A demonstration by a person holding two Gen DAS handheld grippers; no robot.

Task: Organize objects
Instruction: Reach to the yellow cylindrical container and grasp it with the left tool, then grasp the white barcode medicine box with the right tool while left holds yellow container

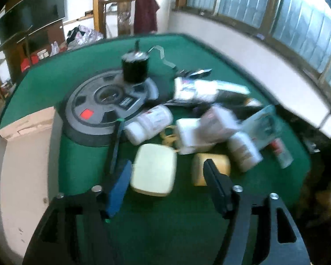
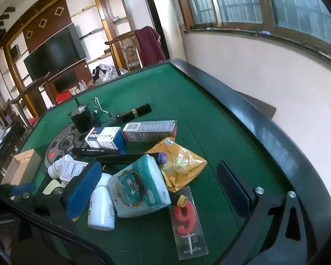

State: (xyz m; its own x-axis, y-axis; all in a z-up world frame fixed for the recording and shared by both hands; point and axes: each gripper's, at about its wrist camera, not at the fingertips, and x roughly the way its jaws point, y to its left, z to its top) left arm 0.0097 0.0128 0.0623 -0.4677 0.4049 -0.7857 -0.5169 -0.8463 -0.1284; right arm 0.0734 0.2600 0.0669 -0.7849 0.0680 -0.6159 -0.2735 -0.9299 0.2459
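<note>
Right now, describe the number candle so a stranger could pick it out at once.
Start at the green table and go to the near end of the clutter. Just beyond the teal tissue pack and the yellow snack bag lies a flat clear packet, the number candle. Nothing else holds a red figure nine with the word candle printed below.

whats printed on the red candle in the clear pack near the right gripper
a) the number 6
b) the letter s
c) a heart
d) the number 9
d: in the right wrist view the clear candle pack lies flat on the green table and holds a red candle shaped as a 9, with the word candle printed below it.
</note>
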